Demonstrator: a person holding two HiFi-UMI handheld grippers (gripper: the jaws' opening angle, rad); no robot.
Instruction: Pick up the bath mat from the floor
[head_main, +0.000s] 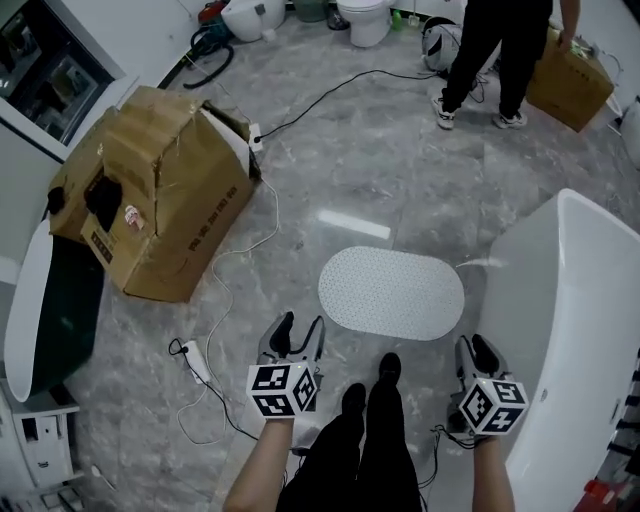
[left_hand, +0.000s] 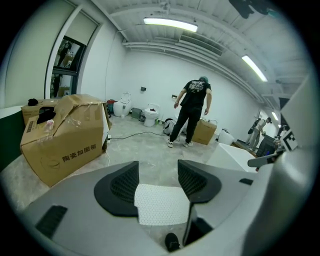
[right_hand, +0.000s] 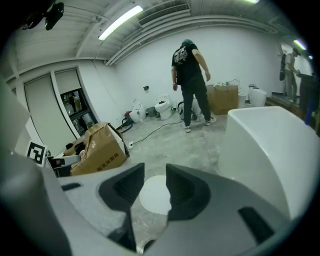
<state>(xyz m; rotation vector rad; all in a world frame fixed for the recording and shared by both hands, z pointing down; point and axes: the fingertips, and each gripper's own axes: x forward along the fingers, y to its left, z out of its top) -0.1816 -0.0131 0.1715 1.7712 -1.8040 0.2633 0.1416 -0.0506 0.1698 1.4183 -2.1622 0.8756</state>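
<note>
1. White mat (head_main: 391, 292) is seen lying flat on the grey marble floor (head_main: 400, 170), untouched. It is placed mid-floor between box (head_main: 160, 190) and tub (head_main: 570, 330), nearer the tub.
2. Left gripper (head_main: 300, 326) is held just short of the mat's near-left edge. Jaws are spread wide and nothing is gripped; the mat is framed in the gap beyond them.
3. Right gripper (head_main: 476, 346) is held off the mat's near-right end, beside the tub. Jaws are parted and empty, with the mat visible past them.
4. Person (head_main: 500, 50) is seen standing at the floor's far edge.
</note>
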